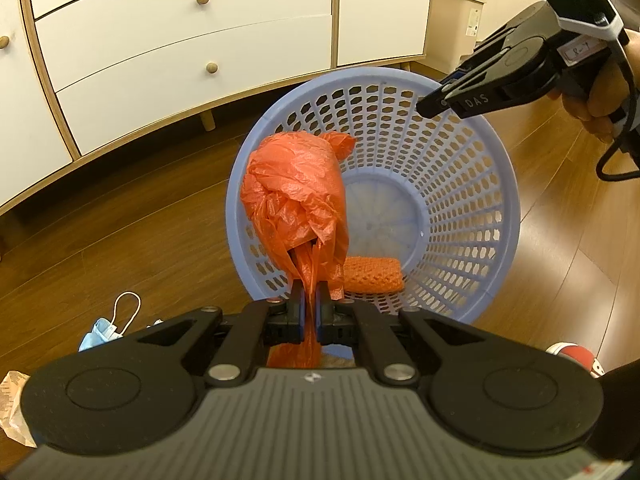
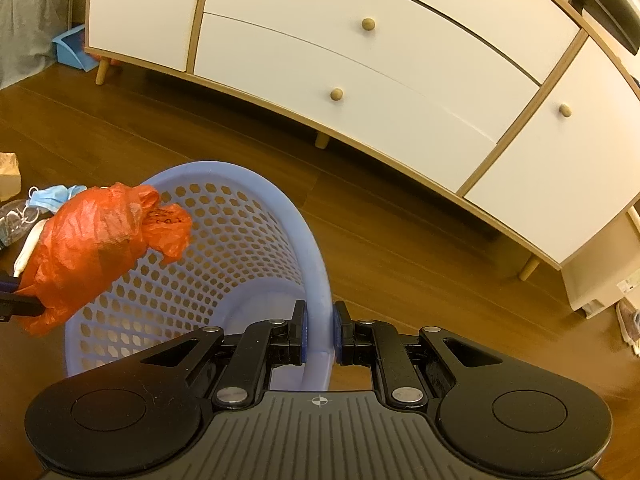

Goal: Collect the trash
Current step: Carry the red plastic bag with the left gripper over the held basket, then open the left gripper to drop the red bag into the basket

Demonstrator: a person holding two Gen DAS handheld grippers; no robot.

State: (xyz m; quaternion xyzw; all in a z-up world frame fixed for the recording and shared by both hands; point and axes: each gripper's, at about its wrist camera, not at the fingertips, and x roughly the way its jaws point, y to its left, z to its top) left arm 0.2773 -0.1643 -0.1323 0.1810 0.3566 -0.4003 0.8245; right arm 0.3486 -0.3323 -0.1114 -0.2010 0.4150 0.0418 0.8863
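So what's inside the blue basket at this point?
An orange mesh piece lies against the wall of the blue basket. The basket's bottom looks bare, though the orange bag, held by the left gripper at the opening, covers part of the inside.

The crumpled orange plastic bag hangs bunched over the open mouth of the round lavender perforated plastic basket, its twisted tail pinched below. The basket is tilted, its mouth facing sideways. A flat orange mesh pad lies inside, against the lower wall. A blue face mask lies on the wooden floor nearby, perhaps crumpled.
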